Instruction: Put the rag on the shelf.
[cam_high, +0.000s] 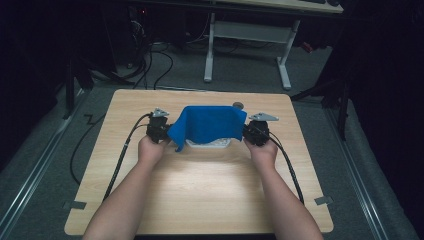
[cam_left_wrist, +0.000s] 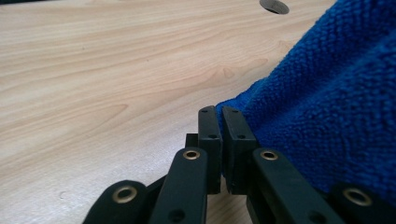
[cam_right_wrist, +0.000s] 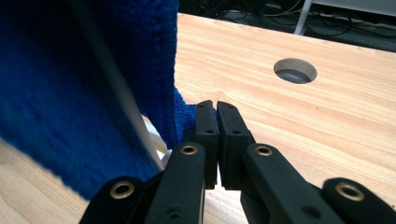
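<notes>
- High view had the blue cloth stretched out between both grippers, just above the middle of the frame, draped over some white object sitting on the wooden table.
- Left gripper sat at the cloth's left edge, right gripper at its right edge, each one in a hand coming up from the bottom of the frame.
- Left gripper view: the jaws were pinched nearly together at center bottom, with a corner of the cloth caught between them. Fabric took up the right side of the frame, bare wood the left.
- Right gripper view: same deal, jaws squeezed tight on a corner of the cloth, which hung down the left half of the frame. A pale edge of the white thing peeked out underneath it.
- Also spotted a round hole in the tabletop, upper right of that same view.
</notes>
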